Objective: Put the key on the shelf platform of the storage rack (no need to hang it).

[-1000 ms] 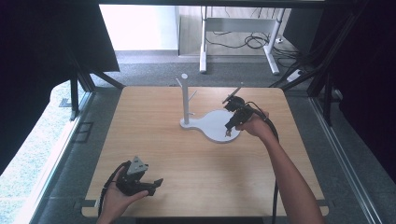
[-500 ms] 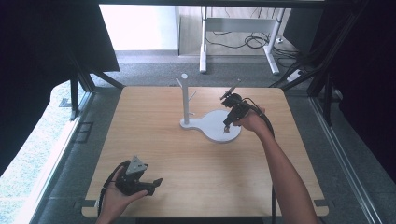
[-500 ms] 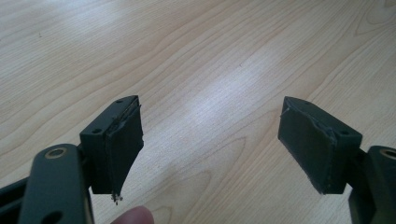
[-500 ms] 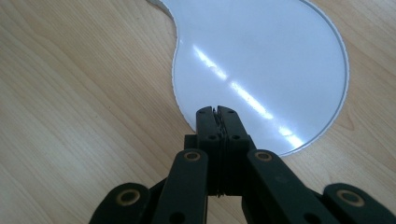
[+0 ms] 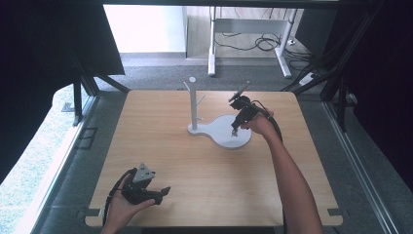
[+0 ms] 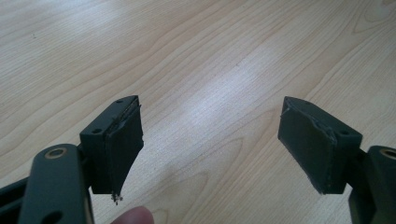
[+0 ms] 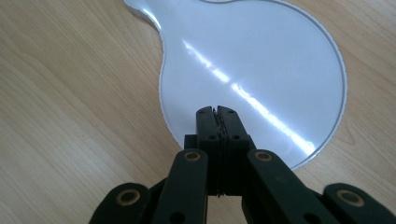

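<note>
A white stand has a flat rounded base (image 5: 221,134) (image 7: 261,60) and an upright post (image 5: 193,102) with short pegs, at the table's far middle. My right gripper (image 5: 234,129) (image 7: 217,112) points down over the right part of that base, jaws pressed together with nothing between them. Whether its tip touches the base I cannot tell. My left gripper (image 5: 159,194) (image 6: 210,140) rests low near the table's front left, held in a hand, its jaws wide apart over bare wood.
The wooden table (image 5: 160,146) ends in a front edge just below the left hand. Beyond the far edge are a grey floor, a white desk frame (image 5: 243,29) and cables. Dark curtains (image 5: 384,73) flank both sides.
The right hand with its shut gripper has shifted a little left and away, staying over the white base. The left gripper has stayed in place.
</note>
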{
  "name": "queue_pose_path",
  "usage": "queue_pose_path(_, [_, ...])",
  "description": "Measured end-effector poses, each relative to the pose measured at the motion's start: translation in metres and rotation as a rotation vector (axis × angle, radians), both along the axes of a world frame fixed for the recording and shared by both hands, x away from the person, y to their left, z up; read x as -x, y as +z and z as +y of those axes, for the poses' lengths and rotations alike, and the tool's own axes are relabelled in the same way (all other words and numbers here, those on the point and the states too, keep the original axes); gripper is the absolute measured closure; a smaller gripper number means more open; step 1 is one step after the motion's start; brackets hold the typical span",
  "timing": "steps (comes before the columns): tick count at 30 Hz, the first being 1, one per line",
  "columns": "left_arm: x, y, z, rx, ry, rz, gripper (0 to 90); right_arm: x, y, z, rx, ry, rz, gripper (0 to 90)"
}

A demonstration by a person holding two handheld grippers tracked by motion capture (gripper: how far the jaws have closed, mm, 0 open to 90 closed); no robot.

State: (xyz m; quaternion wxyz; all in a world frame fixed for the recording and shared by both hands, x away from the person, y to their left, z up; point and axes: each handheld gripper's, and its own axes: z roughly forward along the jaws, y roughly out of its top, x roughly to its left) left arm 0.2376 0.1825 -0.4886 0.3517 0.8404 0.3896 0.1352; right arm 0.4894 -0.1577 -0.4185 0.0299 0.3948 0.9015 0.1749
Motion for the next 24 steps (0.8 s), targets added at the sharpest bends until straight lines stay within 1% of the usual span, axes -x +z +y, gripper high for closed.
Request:
queue_pose_path(6, [0.0, -0.001, 0.0, -0.001, 0.002, 0.001, 22.4, -0.008, -0.004, -0.002, -0.022, -0.02, 0.006, 89.6])
queue_pose_path(13, [0.0, 0.001, 0.002, 0.001, 0.003, -0.002, 22.3, -0.015, -0.008, 0.0, -0.011, -0.03, 0.008, 89.6])
queue_pose_path(20, [0.0, 0.001, 0.003, 0.004, 0.006, -0.004, 22.3, -0.022, -0.011, 0.002, -0.011, -0.041, 0.012, 89.6])
queue_pose_path(24, [0.0, 0.0, 0.004, 0.005, 0.007, -0.003, 22.3, -0.027, -0.018, 0.005, 0.001, -0.052, 0.011, 89.5])
